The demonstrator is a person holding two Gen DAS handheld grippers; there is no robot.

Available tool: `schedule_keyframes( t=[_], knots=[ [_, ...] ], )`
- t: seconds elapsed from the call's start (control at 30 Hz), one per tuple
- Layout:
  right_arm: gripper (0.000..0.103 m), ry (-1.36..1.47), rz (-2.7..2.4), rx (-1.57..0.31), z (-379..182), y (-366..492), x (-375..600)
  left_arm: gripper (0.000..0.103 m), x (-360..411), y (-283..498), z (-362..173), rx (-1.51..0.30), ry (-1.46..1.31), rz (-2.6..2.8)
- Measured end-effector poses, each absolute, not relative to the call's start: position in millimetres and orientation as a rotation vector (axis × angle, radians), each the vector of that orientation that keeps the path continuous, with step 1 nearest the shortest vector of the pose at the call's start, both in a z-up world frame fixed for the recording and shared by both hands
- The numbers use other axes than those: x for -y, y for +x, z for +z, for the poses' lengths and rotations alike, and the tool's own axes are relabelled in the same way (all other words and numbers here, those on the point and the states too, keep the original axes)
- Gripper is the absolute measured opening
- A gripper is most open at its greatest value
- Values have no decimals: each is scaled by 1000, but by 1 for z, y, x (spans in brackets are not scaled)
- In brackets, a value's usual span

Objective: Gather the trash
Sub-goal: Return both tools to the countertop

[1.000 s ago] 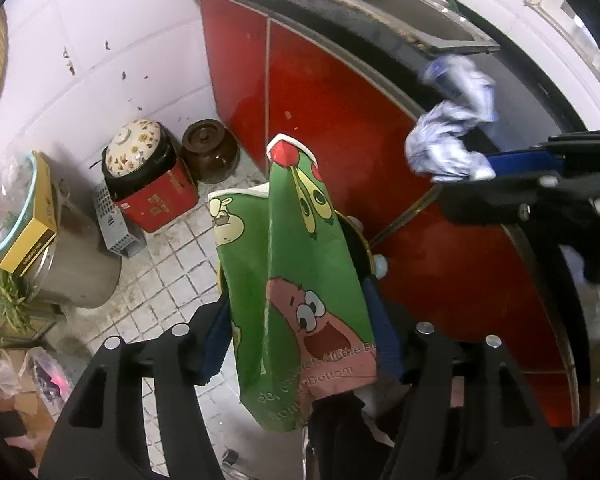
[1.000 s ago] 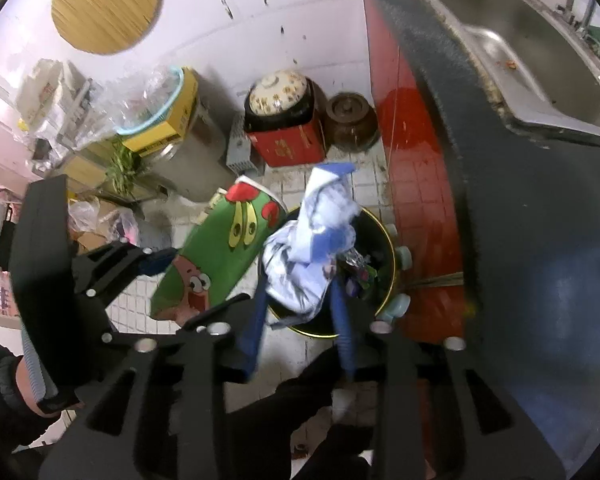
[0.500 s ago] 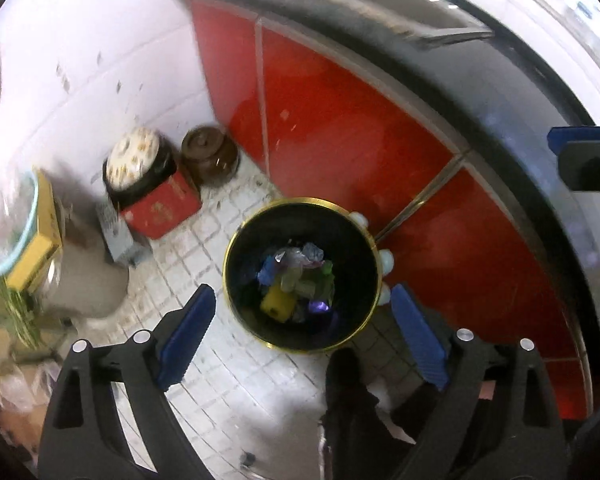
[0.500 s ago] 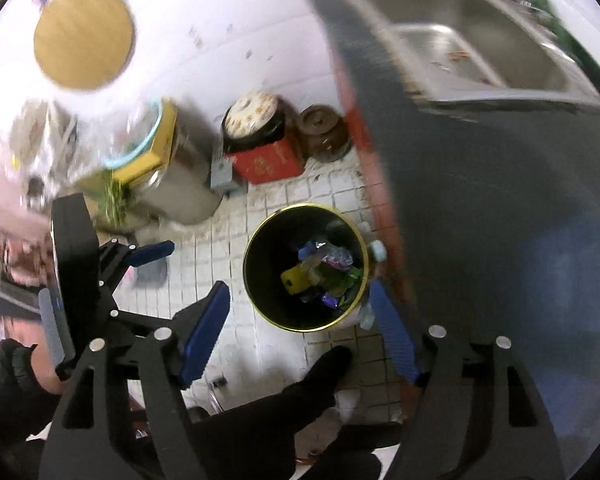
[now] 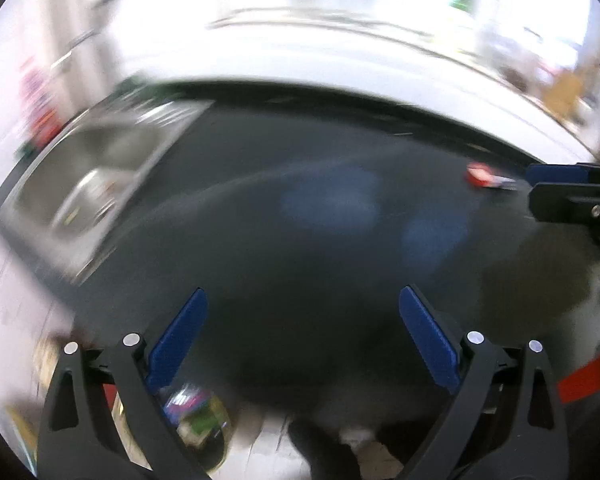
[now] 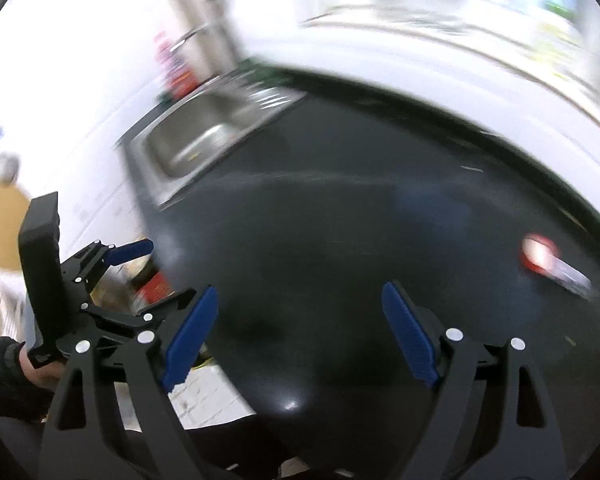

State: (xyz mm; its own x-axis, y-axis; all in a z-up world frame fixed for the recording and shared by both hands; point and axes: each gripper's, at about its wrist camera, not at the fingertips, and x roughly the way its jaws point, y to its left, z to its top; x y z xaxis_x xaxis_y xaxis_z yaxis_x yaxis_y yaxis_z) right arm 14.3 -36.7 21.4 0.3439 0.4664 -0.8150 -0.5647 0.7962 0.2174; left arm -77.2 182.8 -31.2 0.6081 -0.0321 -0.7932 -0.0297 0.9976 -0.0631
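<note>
Both views are motion-blurred. My left gripper [image 5: 302,332] is open and empty above the dark countertop [image 5: 300,248]. My right gripper [image 6: 298,330] is open and empty over the same countertop [image 6: 320,264]. A red and silver wrapper [image 6: 552,266] lies on the counter at the right; it also shows in the left wrist view [image 5: 486,175], next to the right gripper's blue tip. The trash bin [image 5: 196,420] with coloured trash peeks in below the counter edge, behind the left finger. The left gripper also shows in the right wrist view [image 6: 112,264], open.
A steel sink [image 6: 212,136] is set into the counter at the far left, also in the left wrist view [image 5: 96,176]. White tiled wall and a bright window run behind the counter. A round wooden board [image 6: 0,224] hangs at the left.
Both grippers let go of the green packet and the crumpled wrapper over the bin, opened, and then swung up from the bin to face the countertop.
</note>
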Motion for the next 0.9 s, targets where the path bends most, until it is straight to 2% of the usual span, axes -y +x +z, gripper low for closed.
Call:
schedule_keyframes(
  t=[0.23,0.4,0.67,0.9],
  knots=[
    [83,5,466,-988,24,22,175,94,-47,-11,-21,-909,57,-263],
    [83,39,407,-984,20,20,234,94,9,9,-29,-932,118,-349],
    [83,-3,439,-1005,3,46,268,94,36,47,-45,-973,159,-366],
    [83,-126,540,-1040,-24,94,270,94,55,108,-85,-1029,265,-383]
  ],
)
